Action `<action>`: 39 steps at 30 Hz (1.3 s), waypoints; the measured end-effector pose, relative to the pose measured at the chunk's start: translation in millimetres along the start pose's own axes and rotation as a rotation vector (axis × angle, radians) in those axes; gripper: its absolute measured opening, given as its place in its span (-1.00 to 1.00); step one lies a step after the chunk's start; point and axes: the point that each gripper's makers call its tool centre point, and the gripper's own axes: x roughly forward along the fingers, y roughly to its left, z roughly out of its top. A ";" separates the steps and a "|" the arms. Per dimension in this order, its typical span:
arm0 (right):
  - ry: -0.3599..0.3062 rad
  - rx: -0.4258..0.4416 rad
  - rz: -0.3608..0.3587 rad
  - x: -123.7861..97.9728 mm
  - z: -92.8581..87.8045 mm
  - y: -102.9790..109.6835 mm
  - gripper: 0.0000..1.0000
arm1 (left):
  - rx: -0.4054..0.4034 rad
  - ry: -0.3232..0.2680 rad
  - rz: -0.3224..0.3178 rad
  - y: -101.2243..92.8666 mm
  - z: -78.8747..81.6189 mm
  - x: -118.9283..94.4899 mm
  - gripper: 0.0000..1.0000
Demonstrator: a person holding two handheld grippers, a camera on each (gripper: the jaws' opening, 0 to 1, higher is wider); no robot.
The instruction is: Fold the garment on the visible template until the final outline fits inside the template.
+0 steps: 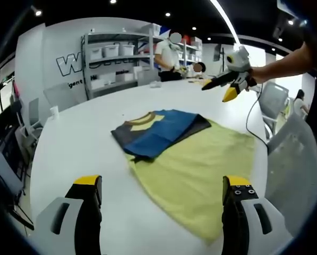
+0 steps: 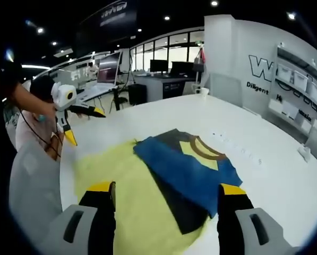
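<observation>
On a white tabletop [image 1: 84,138] in a bright room with storage shelves [image 1: 113,64] and desks, the folded blue garment [image 1: 161,133] lies across the yellow template [image 1: 200,170] toward one edge, while the left gripper [image 1: 161,199] and right gripper [image 2: 166,204] hover wide-jawed, holding nothing.

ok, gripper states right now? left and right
Left gripper: open, holding nothing, above the yellow cloth.
Right gripper: open, holding nothing, over the folded garment.
</observation>
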 end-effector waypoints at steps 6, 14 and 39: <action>0.000 0.017 -0.007 -8.0 -10.4 4.0 0.54 | 0.000 -0.003 0.000 -2.3 1.0 0.1 0.97; 0.039 -0.013 0.007 -15.9 -33.1 16.5 0.59 | 0.012 0.005 -0.013 -10.6 -1.9 0.1 0.97; 0.108 -0.046 0.070 -30.5 -88.2 60.6 0.54 | 0.095 0.078 -0.074 -42.8 -33.9 -0.8 0.92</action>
